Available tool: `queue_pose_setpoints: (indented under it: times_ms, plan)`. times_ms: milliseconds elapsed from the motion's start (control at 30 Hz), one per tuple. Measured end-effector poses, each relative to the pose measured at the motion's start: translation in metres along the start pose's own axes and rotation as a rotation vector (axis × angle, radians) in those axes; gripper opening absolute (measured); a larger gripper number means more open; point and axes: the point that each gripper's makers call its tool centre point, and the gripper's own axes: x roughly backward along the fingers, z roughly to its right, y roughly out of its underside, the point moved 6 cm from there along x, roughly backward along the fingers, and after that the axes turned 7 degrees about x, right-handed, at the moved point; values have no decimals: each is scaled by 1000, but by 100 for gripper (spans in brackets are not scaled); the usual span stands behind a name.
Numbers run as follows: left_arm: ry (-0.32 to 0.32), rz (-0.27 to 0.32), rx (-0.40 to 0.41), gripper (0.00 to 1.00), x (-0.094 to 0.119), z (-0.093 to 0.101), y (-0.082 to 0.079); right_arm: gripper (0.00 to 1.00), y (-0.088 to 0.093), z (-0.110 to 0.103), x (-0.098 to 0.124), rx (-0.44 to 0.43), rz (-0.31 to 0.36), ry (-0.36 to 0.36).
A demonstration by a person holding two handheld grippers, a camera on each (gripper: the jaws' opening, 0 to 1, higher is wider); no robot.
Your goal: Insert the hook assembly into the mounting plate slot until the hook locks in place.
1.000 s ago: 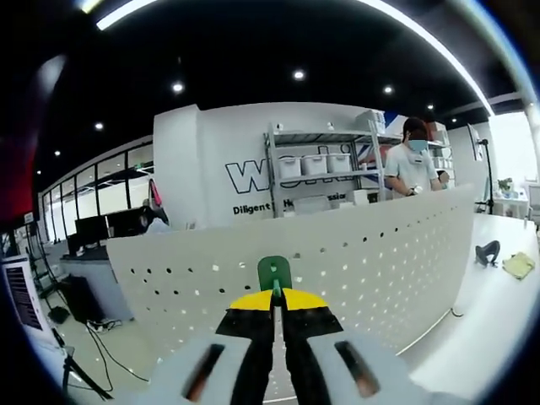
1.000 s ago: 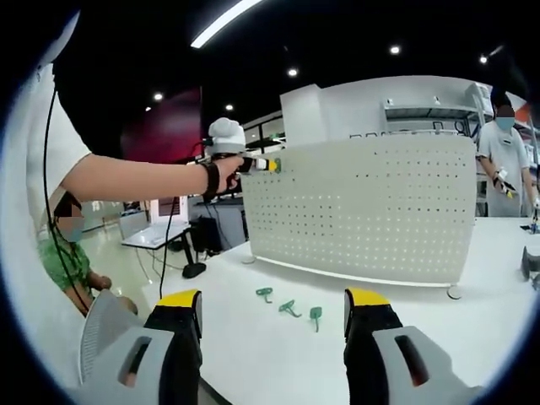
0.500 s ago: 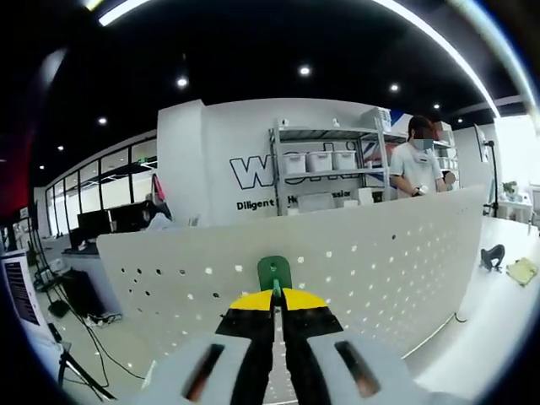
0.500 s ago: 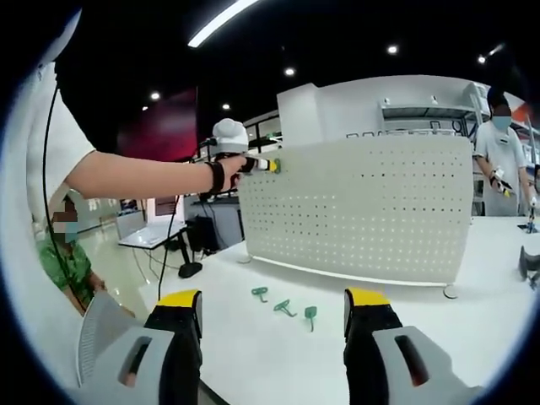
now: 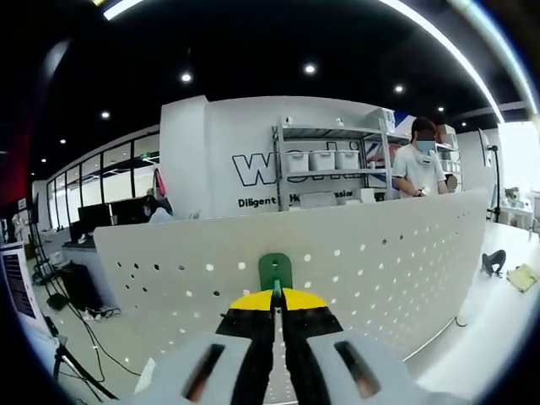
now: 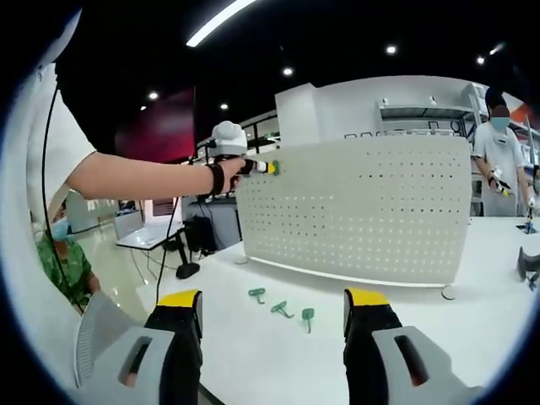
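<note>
The left gripper (image 5: 275, 297) had its fingers closed narrowly on a green hook (image 5: 274, 273), whose rounded head stood up just past the yellow fingertips. In the left gripper view the hook sat right in front of the white perforated mounting plate (image 5: 380, 270), near its upper edge on the plate's left part, but whether it touched the plate or had entered a hole could not be told from that angle. The right gripper view gave the wider picture: the left gripper (image 6: 257, 166), held out on the person's arm (image 6: 143, 175), met the plate (image 6: 363, 211) at its top left corner, with the green hook (image 6: 275, 167) at or against the panel's edge. The right gripper (image 6: 272, 314) hung back with its fingers wide apart and holding nothing, over the white surface (image 6: 405, 291). Three spare green hooks (image 6: 282, 306) lay on that surface in front of the plate, untouched. As a judgement, the task was in its middle: the hook was picked up and brought to the plate, while seating it in a slot and locking it remained to be done, since no locked hook could be made out on the panel.
</note>
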Motion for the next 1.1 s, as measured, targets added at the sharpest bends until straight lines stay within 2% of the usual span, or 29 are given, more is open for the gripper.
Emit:
queue_pose_setpoints:
  times_ms: [100,200,300,367,433,467,500,800,967,1100]
  plan:
    - [-12,6,-50,2,1,3,1,69,1,0,0,0,-3,1]
    - [-22,2,-49,2,1,3,0,69,2,0,0,-2,-6,2]
    - [-37,-4,-92,2,0,7,0,68,3,0,0,-5,-8,1]
    - [-46,-3,-86,2,0,7,-1,68,3,1,0,-7,-9,0]
    - [-54,-39,-59,2,-4,5,4,68,1,1,-1,-5,-3,0]
    - [-55,-44,-15,2,-2,6,7,68,1,1,-1,-4,-2,0]
    - [-57,-29,-42,2,-2,5,5,68,1,2,-1,-3,-3,1]
    - [-44,-23,-42,2,0,5,5,68,3,2,1,-12,-5,7]
    - [-32,-27,-125,3,-1,6,4,68,2,1,-1,-10,0,3]
    - [-12,-38,-91,4,-1,5,4,68,2,0,-2,-11,-1,-5]
